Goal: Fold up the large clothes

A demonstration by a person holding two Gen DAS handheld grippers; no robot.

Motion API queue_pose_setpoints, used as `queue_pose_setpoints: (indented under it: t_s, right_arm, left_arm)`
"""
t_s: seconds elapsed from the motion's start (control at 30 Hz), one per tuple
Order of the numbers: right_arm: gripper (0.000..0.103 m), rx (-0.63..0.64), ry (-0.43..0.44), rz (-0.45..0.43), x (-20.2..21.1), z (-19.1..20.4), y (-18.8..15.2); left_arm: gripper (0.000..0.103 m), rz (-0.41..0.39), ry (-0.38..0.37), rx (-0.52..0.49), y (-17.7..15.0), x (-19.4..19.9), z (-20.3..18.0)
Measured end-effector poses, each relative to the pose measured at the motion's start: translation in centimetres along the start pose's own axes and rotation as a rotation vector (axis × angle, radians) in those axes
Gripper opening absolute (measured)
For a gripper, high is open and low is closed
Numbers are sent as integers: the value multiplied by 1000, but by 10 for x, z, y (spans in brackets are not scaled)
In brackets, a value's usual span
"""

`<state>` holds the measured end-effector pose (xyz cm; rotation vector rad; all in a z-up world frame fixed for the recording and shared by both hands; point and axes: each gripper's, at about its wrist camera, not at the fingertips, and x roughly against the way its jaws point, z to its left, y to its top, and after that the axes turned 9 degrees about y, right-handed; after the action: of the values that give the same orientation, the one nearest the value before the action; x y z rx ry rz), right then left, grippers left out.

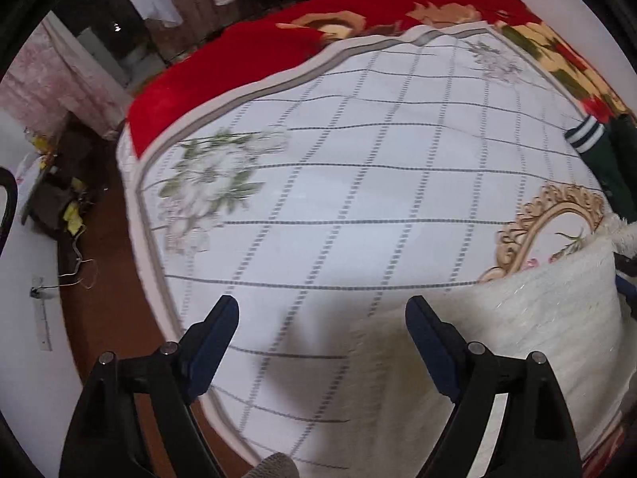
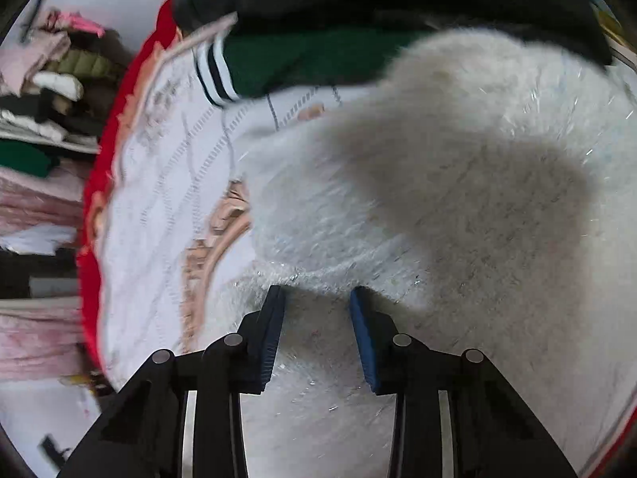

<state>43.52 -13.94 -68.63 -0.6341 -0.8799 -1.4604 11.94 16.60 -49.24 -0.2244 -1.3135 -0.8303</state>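
Right tongs (image 2: 317,292), half closed, hover straight over the fluffy white knit garment (image 2: 458,207) on the bed (image 1: 358,151), pads not pinching yet. My left tongs (image 1: 321,304) gape wide and empty, the garment lying off to their right, so the right hand is nearer.

white fuzzy garment (image 2: 438,199); grey-checked floral sheet (image 1: 358,183); red blanket (image 1: 191,79).
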Motion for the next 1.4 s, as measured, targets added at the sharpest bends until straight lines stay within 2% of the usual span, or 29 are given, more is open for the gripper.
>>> queue_pose_setpoints:
  t_s: [0.13, 0.2, 0.27, 0.33, 0.4, 0.47, 0.5, 0.57, 0.67, 0.73, 0.77, 0.8, 0.83, 0.87, 0.97, 1.03, 1.1, 1.17, 1.2, 1.27, 1.3, 1.37, 1.4]
  right_arm:
    - [38, -18, 12, 25, 14, 5, 3]
    - [44, -58, 98, 10, 33, -1, -2]
    - [55, -109, 138, -8, 55, -12, -11]
    - [58, -147, 123, -50, 83, -29, -25]
    - [66, -180, 73, -93, 103, -46, -36]
    - [80, -236, 35, -156, 125, -74, -50]
    - [81, -274, 31, -194, 132, -92, -56]
    - [82, -331, 93, -265, 131, -126, -63]
    - [82, -413, 141, -282, 102, -175, -61]
    - [84, -496, 248, -258, 74, -198, -55]
    - [88, -533, 335, -293, 65, -208, -52]
    - [86, -528, 355, -324, 65, -209, -50]
    - [60, -505, 371, -347, 66, -206, -45]
    - [40, -481, 377, -326, 64, -198, -39]
    - [27, -446, 345, -344, 74, -181, -43]
    - [25, -524, 350, -355, 93, -179, -67]
    - [25, -575, 312, -339, 116, -182, -96]
    - [29, -622, 219, -274, 132, -183, -130]
    - [29, -622, 170, -234, 135, -186, -144]
    - [38, -574, 94, -154, 131, -191, -154]
    - [38, -549, 57, -119, 132, -194, -158]
    - [42, -519, 20, -119, 143, -197, -162]
    - [42, -471, -42, -123, 154, -192, -158]
  left_arm:
    - [86, -67, 3, -63, -10, 20, -14]
    - [86, -115, -25, -120, -15, 29, -37]
    - [86, -146, 34, -193, -19, 24, -62]
    - [86, -84, 79, -218, -15, -6, -78]
    - [89, -1, 92, -202, -7, -40, -83]
    - [93, 57, 53, -164, 0, -63, -84]
    - [94, 71, 35, -151, 2, -67, -84]
    - [94, 53, 54, -170, 1, -65, -89]
    - [93, 5, 88, -201, -3, -53, -93]
    - [93, -9, 91, -195, -4, -43, -93]
    - [93, -15, 93, -193, -4, -36, -94]
    - [93, -24, 100, -197, -4, -28, -96]
    - [94, -31, 98, -207, -4, -21, -99]
    - [94, -43, 89, -220, -5, -13, -104]
    - [94, -115, 61, -273, -10, 21, -123]
    - [94, -163, 33, -321, -18, 47, -135]
    - [94, -178, -19, -379, -25, 67, -151]
    - [94, -175, -68, -430, -36, 77, -166]
    - [94, -170, -86, -464, -43, 79, -178]
    - [94, -143, -99, -515, -56, 78, -204]
    - [94, -124, -113, -527, -59, 75, -220]
    - [94, -103, -108, -555, -64, 64, -246]
    - [94, -105, -66, -573, -66, 53, -261]
